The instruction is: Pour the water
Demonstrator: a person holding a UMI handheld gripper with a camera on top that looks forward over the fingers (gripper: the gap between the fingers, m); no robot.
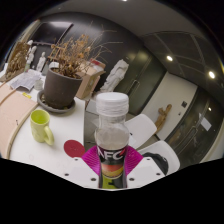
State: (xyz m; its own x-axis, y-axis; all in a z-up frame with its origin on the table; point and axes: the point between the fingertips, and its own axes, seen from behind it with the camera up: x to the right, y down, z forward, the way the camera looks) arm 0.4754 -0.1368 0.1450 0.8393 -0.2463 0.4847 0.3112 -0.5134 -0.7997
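**Bottle held upright between the fingers, cup off to the side**

The gripper (112, 165) is closed narrow on a clear plastic bottle (112, 140), with a magenta pad (78, 150) pressing one flank and the other finger against the opposite flank. The bottle stands upright, its white cap (112, 101) still on and facing the camera from above the fingers. A colourful label (111, 158) wraps the lower body (the large letters read something like "AFC", though the rest is too small to make out). The upper part of the bottle is transparent; how much liquid it holds is hard to tell.

Beyond the fingers and off to one side, a pale yellow-green cup (41, 126) with a handle sits on the white table (20, 145), well apart from the bottle. Behind the cup stands a dark round pot (61, 88) on a saucer, filled with dry, brown, twiggy plants (72, 55) that spread up and outward. Near the pot's far side lies a tan box-like object (90, 78), partly hidden by the stems.

On the other side of the bottle, white chairs (143, 128) stand close to the table edge. Farther back the room opens up, with bright ceiling lights (168, 58) and a glass partition.
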